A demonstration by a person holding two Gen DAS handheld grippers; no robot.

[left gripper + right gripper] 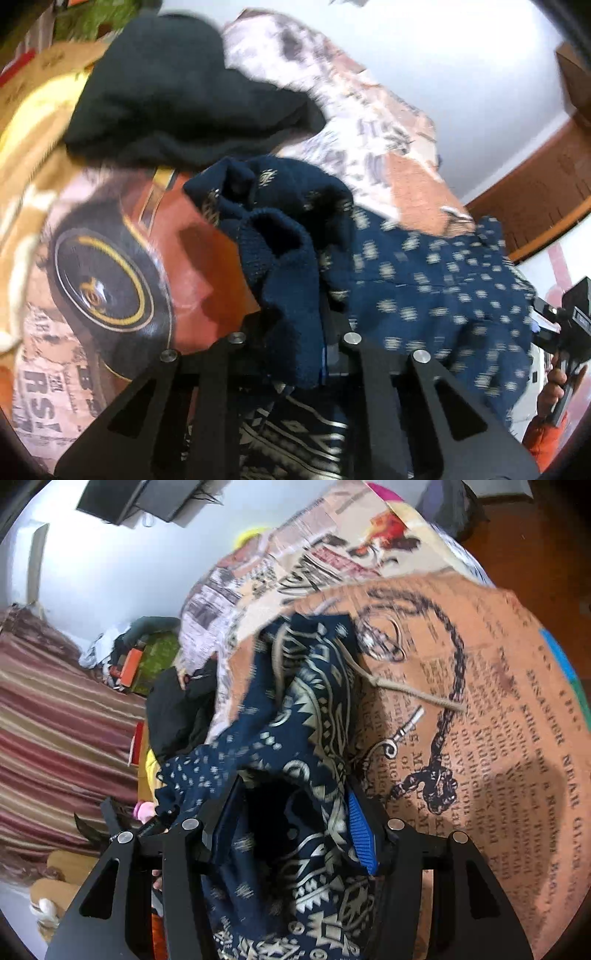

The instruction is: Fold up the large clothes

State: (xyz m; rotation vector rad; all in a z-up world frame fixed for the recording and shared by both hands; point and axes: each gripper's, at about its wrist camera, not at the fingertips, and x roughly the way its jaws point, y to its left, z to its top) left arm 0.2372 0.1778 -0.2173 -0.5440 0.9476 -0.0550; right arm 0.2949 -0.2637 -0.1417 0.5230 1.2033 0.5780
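Observation:
A navy hoodie with cream patterns (424, 288) hangs stretched between both grippers above a bed. My left gripper (295, 332) is shut on its ribbed navy cuff (284, 266). My right gripper (291, 812) is shut on a bunched patterned part of the hoodie (310, 716), near its beige drawstring (406, 692). The right gripper also shows in the left wrist view (569, 325), held by a hand at the far right.
The bed carries a newspaper-print sheet (498, 720) with a car-wheel picture (99, 280). A black garment (177, 92) lies heaped at the far side of the bed. A striped curtain (55, 720) and cluttered boxes (147, 661) stand beyond.

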